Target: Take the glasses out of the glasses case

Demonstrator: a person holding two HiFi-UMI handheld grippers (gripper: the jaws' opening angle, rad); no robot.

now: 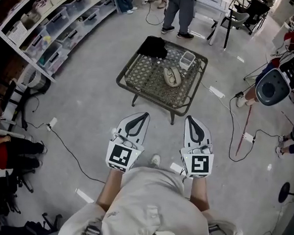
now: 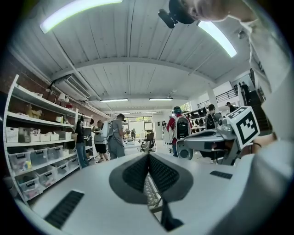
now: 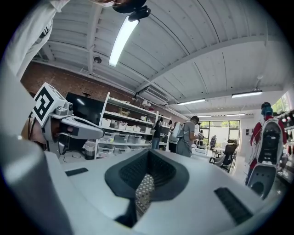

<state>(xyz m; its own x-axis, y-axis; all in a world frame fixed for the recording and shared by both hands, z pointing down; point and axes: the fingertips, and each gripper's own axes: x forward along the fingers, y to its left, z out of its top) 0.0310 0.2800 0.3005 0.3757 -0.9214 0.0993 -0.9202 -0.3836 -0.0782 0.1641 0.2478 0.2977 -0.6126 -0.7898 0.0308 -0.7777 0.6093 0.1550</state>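
**Both tools shut and empty, short of the case**

The left tool (image 1: 143, 117) and right tool (image 1: 189, 119) sit level and side by side. Each has its jaws pressed together with nothing between them, likely because nothing is yet within reach. The beige oval glasses case (image 1: 172, 76), apparently closed, lies ahead of both tools and well apart from them on the square metal-mesh tabletop (image 1: 143, 71). A small clear plastic box (image 1: 187, 60) is just beyond it, and a black cloth (image 1: 153, 47) lies farther off. The jaws would need to spread before gripping.

The head view looked steeply down from above the person, the bench (image 1: 143, 71) ahead and well apart; the left gripper view faced level along the left tongs (image 2: 148, 158), the right gripper view along the right tongs (image 3: 148, 167); all three shared the bench and the shelves (image 1: 54, 30).
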